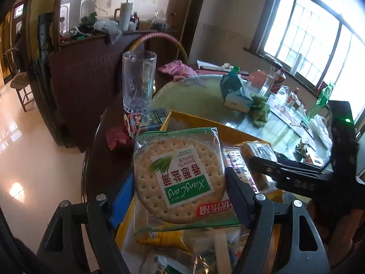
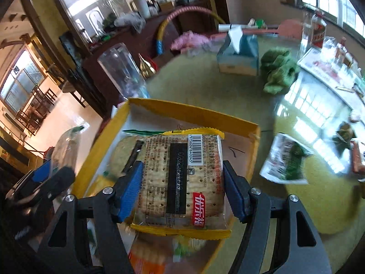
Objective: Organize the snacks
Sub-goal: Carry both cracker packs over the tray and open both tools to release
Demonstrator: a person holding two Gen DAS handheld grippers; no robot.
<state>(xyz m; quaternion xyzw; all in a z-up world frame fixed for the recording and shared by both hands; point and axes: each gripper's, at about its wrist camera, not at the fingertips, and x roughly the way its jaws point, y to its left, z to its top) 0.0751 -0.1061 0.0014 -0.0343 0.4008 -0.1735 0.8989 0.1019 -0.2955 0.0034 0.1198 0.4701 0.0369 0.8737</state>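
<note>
1. The left gripper (image 1: 180,182) has its jaws pinching a round cracker pack (image 1: 179,178); the pack sits between the blue pads (image 1: 122,199), label up, held above the yellow box (image 1: 194,117).
2. The right gripper (image 2: 182,191) has its jaws pinching a square cracker pack (image 2: 180,180); barcode side up, it lies between the pads (image 2: 130,189) over the box (image 2: 194,111), where other packs lie.
3. Both grippers point forward and slightly down at the box, side by side; the right one shows at the right of the left view.
4. On the surface (image 2: 205,84): a clear cup (image 1: 138,82) beyond the box's far left corner; a tissue box (image 2: 238,54) and green cloth (image 2: 279,69) farther off; a loose green-and-white packet (image 2: 285,159) right of the box.
</note>
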